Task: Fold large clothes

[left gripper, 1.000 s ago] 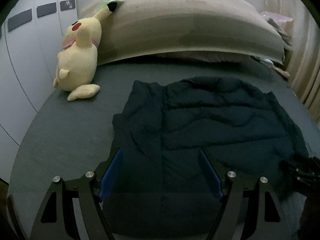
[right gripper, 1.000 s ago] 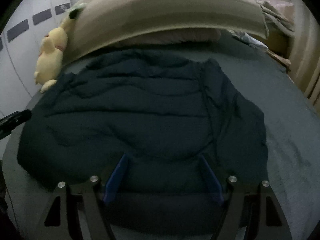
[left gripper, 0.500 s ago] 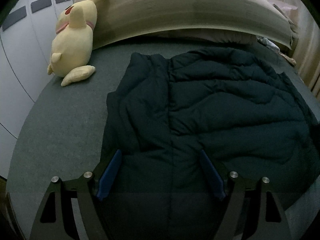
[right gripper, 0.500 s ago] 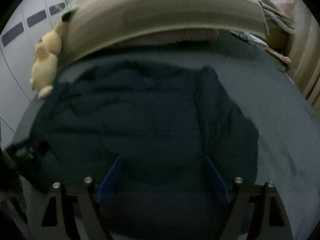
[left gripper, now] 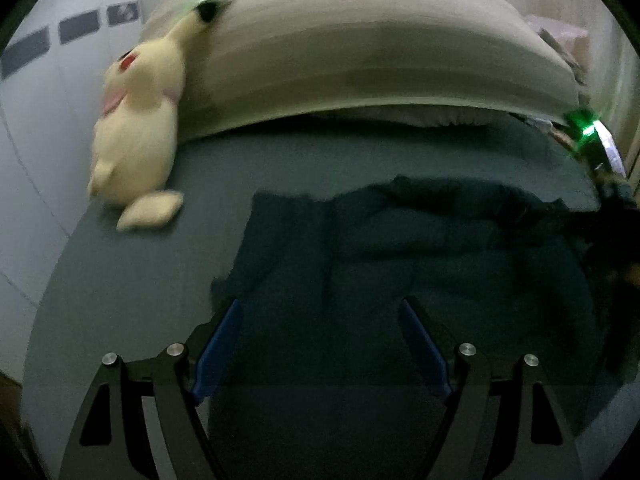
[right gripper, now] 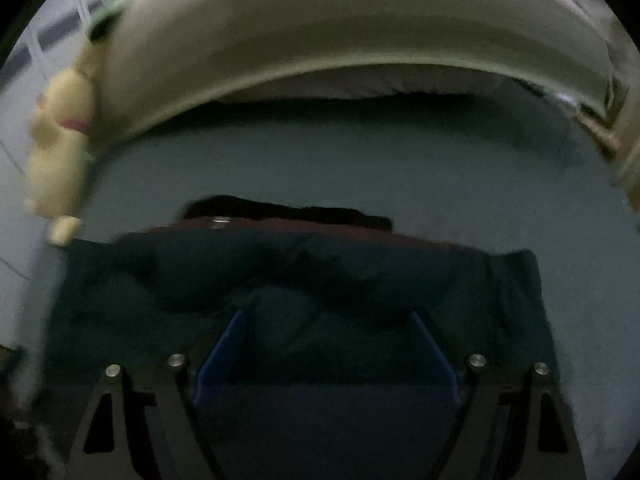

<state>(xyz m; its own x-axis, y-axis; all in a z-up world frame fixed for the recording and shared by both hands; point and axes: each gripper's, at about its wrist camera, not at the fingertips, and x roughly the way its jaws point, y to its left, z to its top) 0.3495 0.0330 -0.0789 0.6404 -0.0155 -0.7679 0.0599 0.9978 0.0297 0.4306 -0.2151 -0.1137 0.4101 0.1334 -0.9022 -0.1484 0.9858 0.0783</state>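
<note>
Jacket (right gripper: 360,280) now folded, under open right gripper (right gripper: 324,320).

One dark quilted jacket (left gripper: 420,264), one yellow plush toy (left gripper: 136,136) and one long beige bolster (left gripper: 360,52) ahead of two grippers.

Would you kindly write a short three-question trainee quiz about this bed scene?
1. True or false: the dark padded jacket lies spread on the grey bed sheet.
2. Which stands beside the beige headboard cushion: A) a yellow plush toy, B) a red book, C) a lamp?
3. Fill in: the left tool's blue pads stand ____, pressing on nothing.

Key: 1 true; 2 A; 3 open.
</note>
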